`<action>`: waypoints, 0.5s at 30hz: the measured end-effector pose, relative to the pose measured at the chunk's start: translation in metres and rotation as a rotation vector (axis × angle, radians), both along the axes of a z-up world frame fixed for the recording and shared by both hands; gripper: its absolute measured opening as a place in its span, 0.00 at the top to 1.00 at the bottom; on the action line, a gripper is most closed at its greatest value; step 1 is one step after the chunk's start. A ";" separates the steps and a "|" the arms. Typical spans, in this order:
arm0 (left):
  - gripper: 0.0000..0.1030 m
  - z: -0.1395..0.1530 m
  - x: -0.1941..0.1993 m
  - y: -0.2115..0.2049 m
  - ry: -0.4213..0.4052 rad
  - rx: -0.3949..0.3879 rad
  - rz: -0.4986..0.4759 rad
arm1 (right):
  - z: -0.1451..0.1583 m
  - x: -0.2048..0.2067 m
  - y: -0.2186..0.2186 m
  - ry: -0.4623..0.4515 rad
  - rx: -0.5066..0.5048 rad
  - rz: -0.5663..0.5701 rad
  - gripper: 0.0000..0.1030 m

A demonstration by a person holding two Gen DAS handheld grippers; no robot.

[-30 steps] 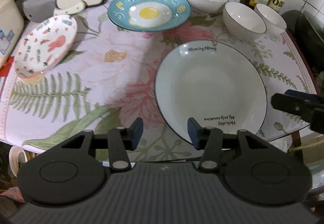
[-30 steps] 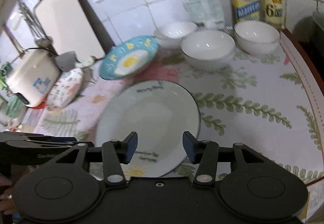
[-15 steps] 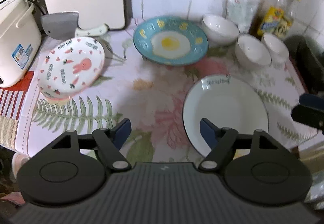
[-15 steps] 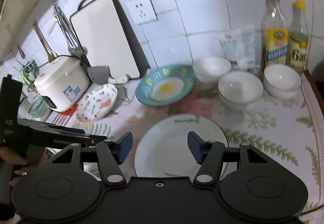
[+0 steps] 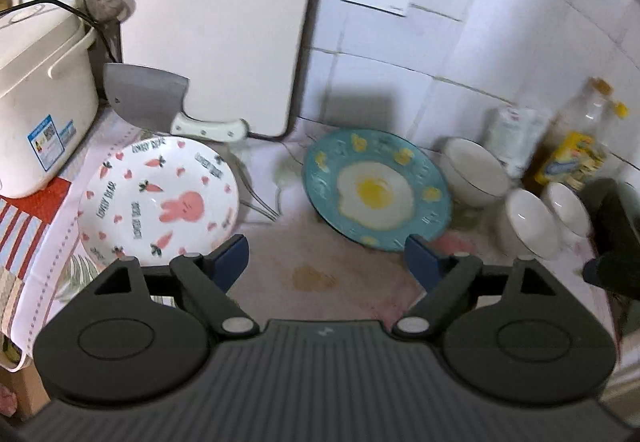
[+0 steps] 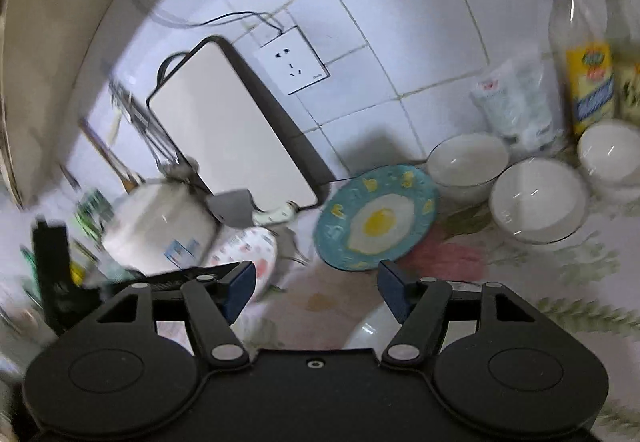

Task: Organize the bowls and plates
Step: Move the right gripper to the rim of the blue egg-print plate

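Note:
A rabbit-print plate (image 5: 158,202) sits at the left of the flowered table, also in the right wrist view (image 6: 250,250). A teal fried-egg plate (image 5: 376,190) (image 6: 378,220) leans at the back. Three white bowls (image 5: 476,170) (image 6: 538,200) stand to its right. A large white plate shows only as an edge (image 6: 368,326) under my right gripper. My left gripper (image 5: 326,262) is open and empty above the table between the two patterned plates. My right gripper (image 6: 316,286) is open and empty, raised in front of the egg plate.
A cutting board (image 5: 216,26) leans on the tiled wall, with a cleaver (image 5: 148,98) in front. A white rice cooker (image 5: 40,106) stands at the left. Oil bottles (image 6: 588,54) and a bag (image 6: 516,106) stand at the back right.
Both grippers have risen and tilted up toward the wall, and the left jaws have opened wider. The large white plate has dropped out of the left view.

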State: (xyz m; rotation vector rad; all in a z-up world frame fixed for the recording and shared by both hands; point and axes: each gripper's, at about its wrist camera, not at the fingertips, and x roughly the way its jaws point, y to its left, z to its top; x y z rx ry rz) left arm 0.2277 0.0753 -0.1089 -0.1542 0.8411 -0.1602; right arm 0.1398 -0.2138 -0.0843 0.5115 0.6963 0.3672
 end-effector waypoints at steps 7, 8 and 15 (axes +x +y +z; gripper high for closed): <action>0.17 -0.031 0.048 -0.016 -0.025 0.056 0.002 | -0.039 0.062 -0.005 0.115 0.080 -0.077 0.30; 0.17 -0.036 0.054 -0.018 -0.024 0.064 -0.003 | -0.045 0.071 -0.005 0.120 0.058 -0.080 0.30; 0.18 -0.069 0.098 -0.027 0.041 0.101 -0.009 | -0.093 0.124 -0.006 0.215 -0.026 -0.134 0.30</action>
